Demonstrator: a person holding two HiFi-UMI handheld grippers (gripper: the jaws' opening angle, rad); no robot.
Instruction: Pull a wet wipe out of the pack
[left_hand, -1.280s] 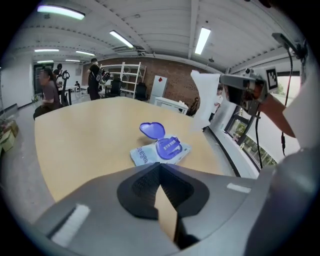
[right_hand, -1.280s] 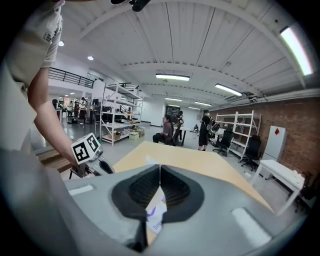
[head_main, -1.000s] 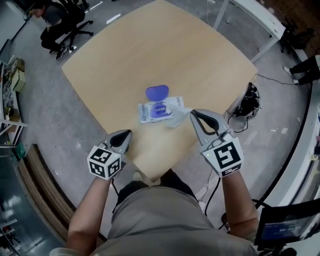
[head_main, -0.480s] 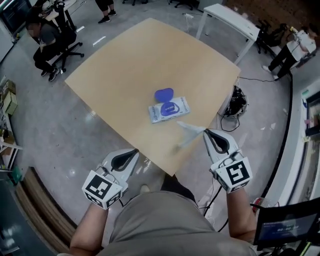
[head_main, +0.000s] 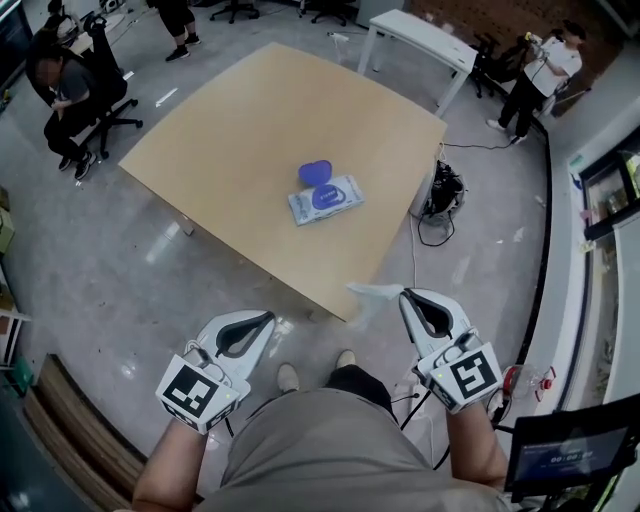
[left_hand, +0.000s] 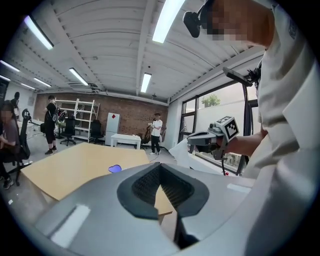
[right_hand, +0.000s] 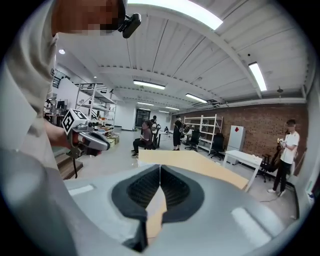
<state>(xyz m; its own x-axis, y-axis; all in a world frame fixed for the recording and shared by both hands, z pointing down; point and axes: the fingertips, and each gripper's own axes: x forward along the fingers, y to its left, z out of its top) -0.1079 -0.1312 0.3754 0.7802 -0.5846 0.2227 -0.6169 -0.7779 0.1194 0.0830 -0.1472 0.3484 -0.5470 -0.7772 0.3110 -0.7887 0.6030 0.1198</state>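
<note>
The pull looked done: right tongs (head_main: 404, 294) gripped the wet wipe (head_main: 372, 291) well clear of the pack (head_main: 325, 200) on the desk (head_main: 250, 140), left tongs (head_main: 268, 317) closed empty.

Table: a big tan wooden table (head_main: 250, 130) is standing on the grey floor (head_main: 120, 260), one corner pointing toward the camera.
White desk: a white desk (head_main: 420, 30) is standing beyond the table's far side.
Seated person: someone in dark clothes (head_main: 60, 85) is sitting on a black office chair (head_main: 115, 95) at far left.
Standing person: someone in a white top (head_main: 540, 65) is standing near the desk.
Cables: black cables (head_main: 440, 195) are lying tangled just beside the table's right edge.
Screen: a dark screen (head_main: 570, 455) is glowing blue at lower right.
Shelves: white shelves (right_hand: 200, 129) are standing near a brick wall (right_hand: 260, 127).
Lights: ceiling strip lights (left_hand: 167, 20) are shining.
</note>
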